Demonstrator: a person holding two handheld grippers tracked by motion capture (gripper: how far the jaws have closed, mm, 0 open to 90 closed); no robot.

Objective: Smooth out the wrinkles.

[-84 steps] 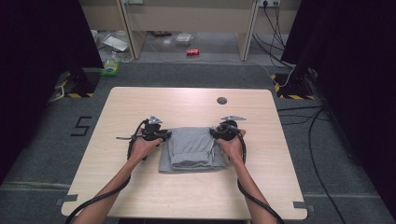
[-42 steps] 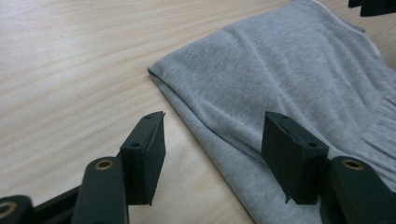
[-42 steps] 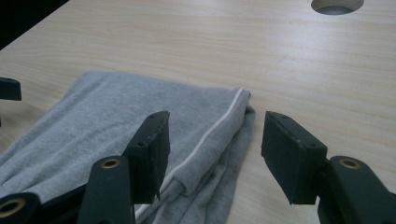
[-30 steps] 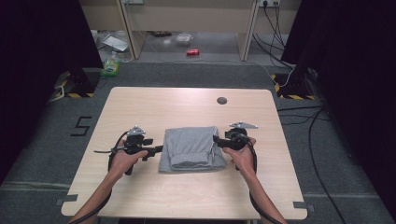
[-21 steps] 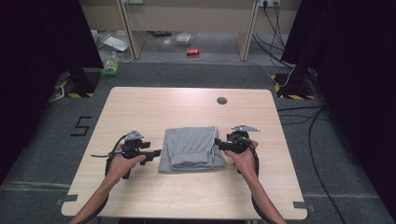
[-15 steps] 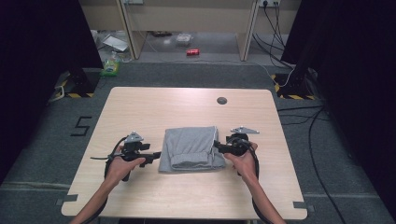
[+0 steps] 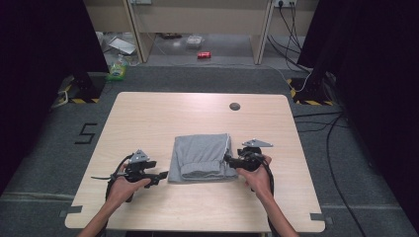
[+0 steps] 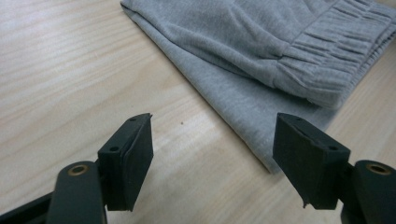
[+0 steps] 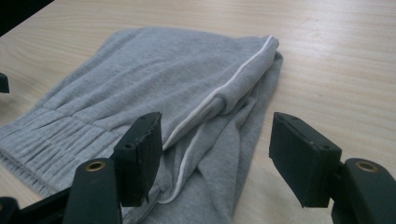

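In the high view we see 1 folded grey garment [image 7: 201, 157], apparently sweatpants, lying near the middle of the pale wooden surface [image 7: 163, 113], with 2 tools flanking it. The left tool [image 7: 157, 175] sits just beside the garment's near-left corner, and the right tool [image 7: 228, 159] is at the garment's right edge. Compared with a few seconds ago, when both tools were pressed against the garment's sides, both have drawn back toward the person, the left one clearly off the cloth, and the garment has stayed a tidy rectangle. We judge that a fold has just been finished and released, and that the hands are lining up for a fresh grip or a final tidy. Beyond the garment, 1 small dark round disc [image 7: 234, 106] sits near the far edge of the surface.

In the left gripper view, the left tool [image 8: 212, 156] stands wide apart with nothing between its 2 jaws; they have just been opening further. The garment [image 8: 261, 51] lies ahead of them, its ribbed waistband folded on top, and its near corner reaches almost to the right-hand jaw without touching it, as far as we can tell.

In the right gripper view, the right tool [image 9: 217, 158] is likewise spread wide and grips nothing. The garment's [image 9: 154, 84] layered edge, with 1 white stripe [image 9: 224, 91] running along it, lies between and under the 2 jaws, but the pads are not pressing on it.
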